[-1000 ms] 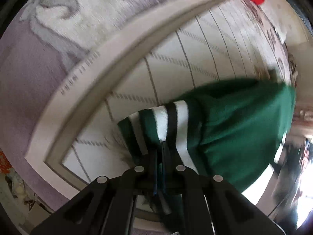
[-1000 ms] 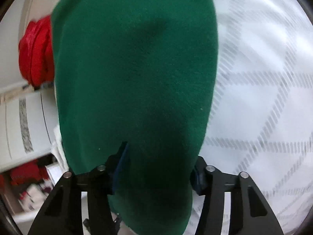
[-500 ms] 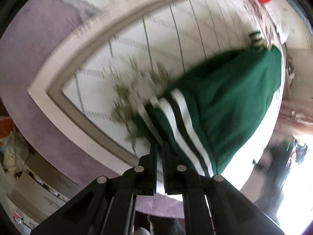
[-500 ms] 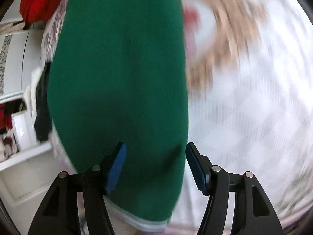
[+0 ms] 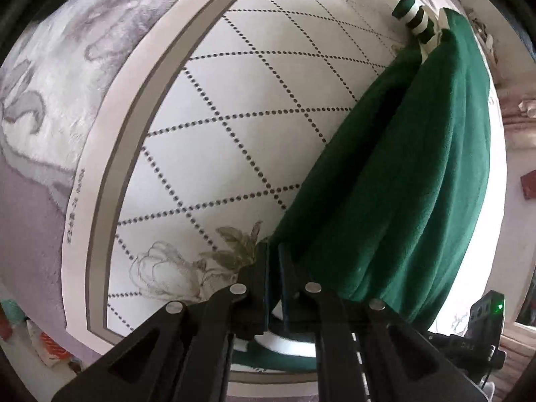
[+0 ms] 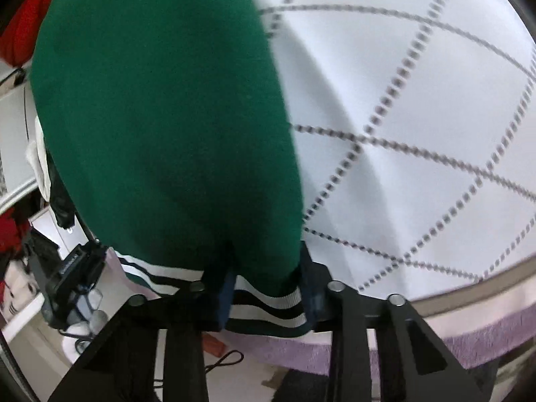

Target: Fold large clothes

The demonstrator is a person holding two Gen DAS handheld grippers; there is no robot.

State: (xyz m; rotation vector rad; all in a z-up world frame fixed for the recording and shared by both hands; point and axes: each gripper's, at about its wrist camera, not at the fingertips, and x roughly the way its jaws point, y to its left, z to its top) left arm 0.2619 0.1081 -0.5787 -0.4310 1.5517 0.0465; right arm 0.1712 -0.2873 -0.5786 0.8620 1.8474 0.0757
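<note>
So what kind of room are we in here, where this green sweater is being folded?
Probably a bedroom at home: the green sweater lies on a quilted white bedspread with a printed flower, a fuzzy purple blanket sits beside it, and red clothes are piled nearby.

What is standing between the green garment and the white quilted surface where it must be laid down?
Nothing visible. The green garment hangs from both grippers, the left gripper and the right gripper, each shut on its edge. The white quilted surface beside and below it shows only its dotted diamond pattern and a printed flower.
</note>
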